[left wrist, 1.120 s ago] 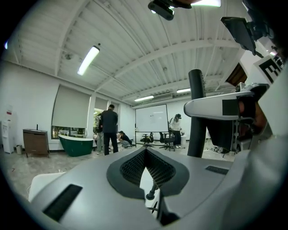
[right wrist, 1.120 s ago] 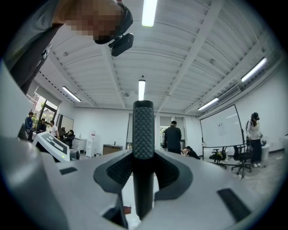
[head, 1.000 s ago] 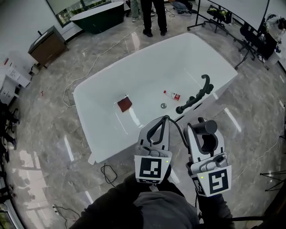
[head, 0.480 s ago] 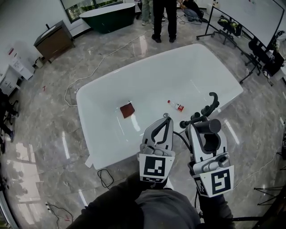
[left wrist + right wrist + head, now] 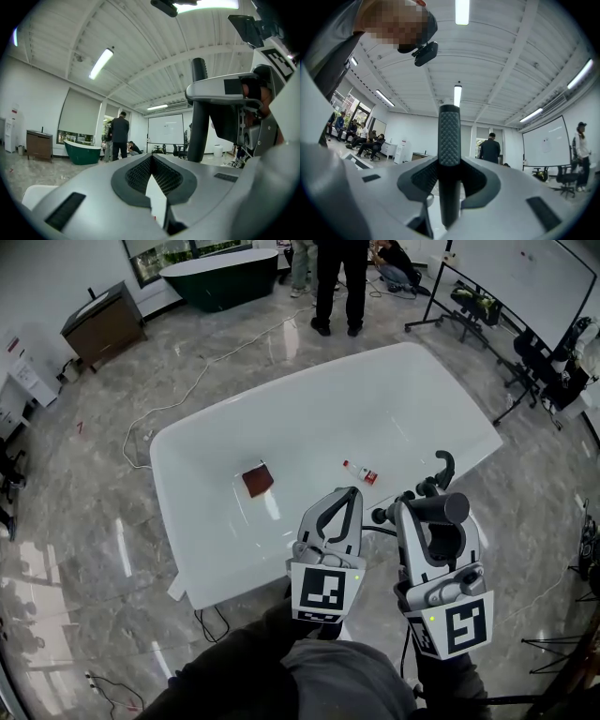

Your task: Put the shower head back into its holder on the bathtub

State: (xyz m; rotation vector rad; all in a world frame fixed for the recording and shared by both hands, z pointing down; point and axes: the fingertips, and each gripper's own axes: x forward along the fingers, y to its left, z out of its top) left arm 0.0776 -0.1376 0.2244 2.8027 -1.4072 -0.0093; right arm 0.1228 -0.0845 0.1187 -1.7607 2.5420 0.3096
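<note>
My right gripper point(image 5: 427, 512) is shut on the black shower head point(image 5: 439, 510), whose textured handle point(image 5: 449, 154) stands upright between the jaws in the right gripper view. Its black hose point(image 5: 375, 529) loops back toward the bathtub. Just beyond it, the black faucet fitting with the holder point(image 5: 427, 486) sits on the near right rim of the white bathtub point(image 5: 197, 568). My left gripper point(image 5: 349, 493) hangs beside the right one, shut with nothing in it; its pads point(image 5: 161, 176) meet at the tip. The shower head handle point(image 5: 199, 112) also shows at the right of the left gripper view.
A reddish-brown pad point(image 5: 257, 480) and a small bottle point(image 5: 361, 472) lie inside the tub. People point(image 5: 337, 277) stand beyond it, near a green tub point(image 5: 220, 276). A cabinet point(image 5: 98, 329) is at far left, a whiteboard point(image 5: 511, 277) at far right. A cable point(image 5: 211, 624) lies on the floor.
Both grippers have moved closer to the tub's near rim and the black faucet fitting. The right gripper keeps its hold on the shower head.
</note>
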